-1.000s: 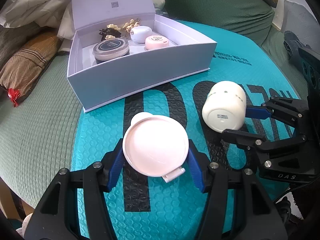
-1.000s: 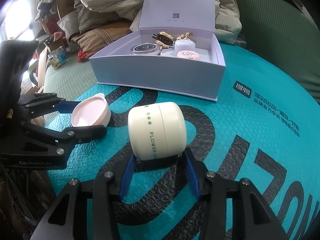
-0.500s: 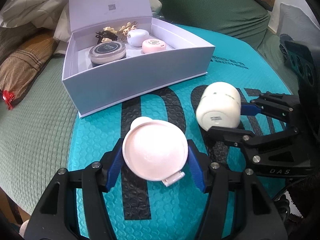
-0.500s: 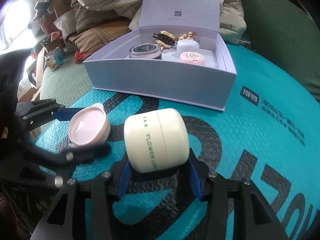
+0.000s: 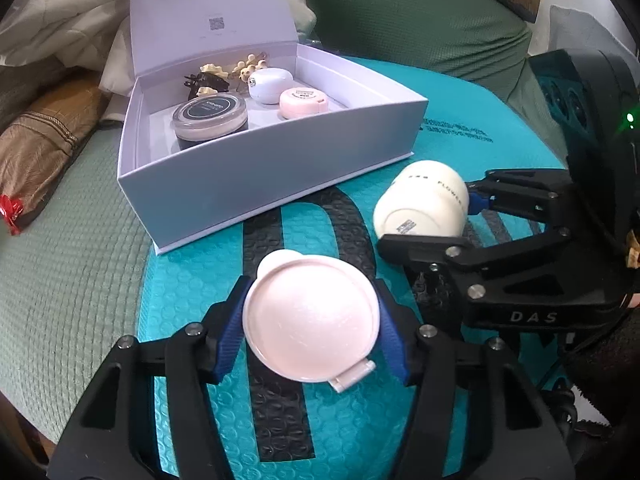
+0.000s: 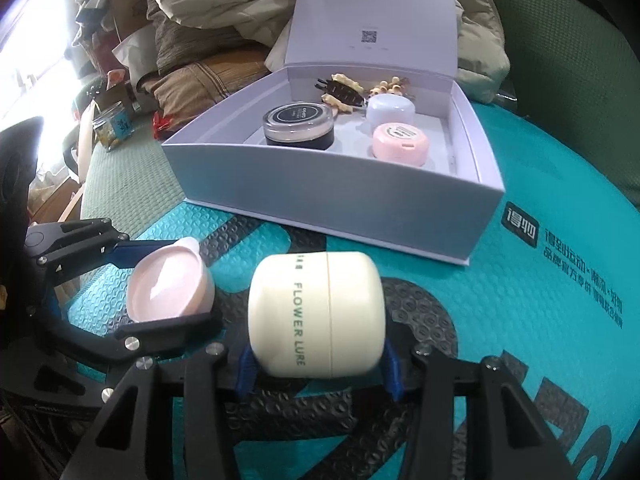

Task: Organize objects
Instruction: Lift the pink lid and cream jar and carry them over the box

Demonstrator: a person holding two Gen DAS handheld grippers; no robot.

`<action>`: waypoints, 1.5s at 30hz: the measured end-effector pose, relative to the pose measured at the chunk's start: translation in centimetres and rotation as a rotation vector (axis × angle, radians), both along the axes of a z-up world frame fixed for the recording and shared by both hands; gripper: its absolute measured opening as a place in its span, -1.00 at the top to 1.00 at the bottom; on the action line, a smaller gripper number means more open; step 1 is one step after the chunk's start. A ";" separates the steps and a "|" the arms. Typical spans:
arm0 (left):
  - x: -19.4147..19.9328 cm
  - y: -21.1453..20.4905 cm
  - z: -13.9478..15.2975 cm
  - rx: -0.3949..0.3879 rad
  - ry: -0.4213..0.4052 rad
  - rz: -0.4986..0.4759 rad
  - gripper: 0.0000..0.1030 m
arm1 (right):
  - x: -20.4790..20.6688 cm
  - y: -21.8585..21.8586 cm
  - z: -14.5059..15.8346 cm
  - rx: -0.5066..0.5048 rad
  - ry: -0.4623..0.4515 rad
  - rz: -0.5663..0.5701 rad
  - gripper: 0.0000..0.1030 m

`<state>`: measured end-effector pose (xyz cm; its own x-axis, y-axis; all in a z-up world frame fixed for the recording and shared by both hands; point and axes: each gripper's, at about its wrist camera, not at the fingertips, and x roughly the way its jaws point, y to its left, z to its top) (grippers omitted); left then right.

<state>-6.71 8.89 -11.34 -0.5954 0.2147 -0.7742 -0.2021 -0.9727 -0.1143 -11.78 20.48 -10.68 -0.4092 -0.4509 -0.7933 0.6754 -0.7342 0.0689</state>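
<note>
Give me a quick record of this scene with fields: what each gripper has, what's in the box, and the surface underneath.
left gripper: jaws closing on the pink round case, held off the mat
right gripper: shut on the cream jar, jar lying on its side
box: white, lid open and standing upright
box contents: black-lidded jar, small pink case, white case, hair clips
surface: teal bubble mat with black lettering
free space in box: right part, judging by the left wrist view

The white box [image 5: 256,172] front wall hides the dark jar's [image 5: 210,114] base. Lid print [image 6: 370,36] too small to read. Hair clips [image 6: 340,90] partly tucked behind it.
</note>
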 end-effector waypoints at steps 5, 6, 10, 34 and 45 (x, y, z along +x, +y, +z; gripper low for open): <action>-0.1 -0.1 0.3 -0.002 -0.009 -0.004 -0.10 | 0.1 0.0 0.6 0.010 0.003 -0.008 0.03; -0.1 -0.1 0.4 -0.005 -0.011 -0.001 -0.10 | 0.1 0.1 0.8 0.011 0.005 -0.012 0.03; -0.1 -0.4 0.9 -0.001 -0.018 0.007 -0.10 | 0.4 0.4 1.6 0.014 0.014 -0.019 0.02; 1.2 -0.6 5.8 0.021 0.001 0.012 -0.10 | 3.0 0.9 7.1 0.043 0.053 -0.026 0.02; 1.9 -0.5 9.3 -0.002 0.031 0.029 -0.10 | 4.1 1.1 10.3 0.018 0.094 0.012 0.02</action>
<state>-4.77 8.40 -2.04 -0.6247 0.1958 -0.7559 -0.1776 -0.9783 -0.1067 -7.71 21.57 -0.42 -0.4773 -0.4423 -0.7593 0.6870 -0.7266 -0.0086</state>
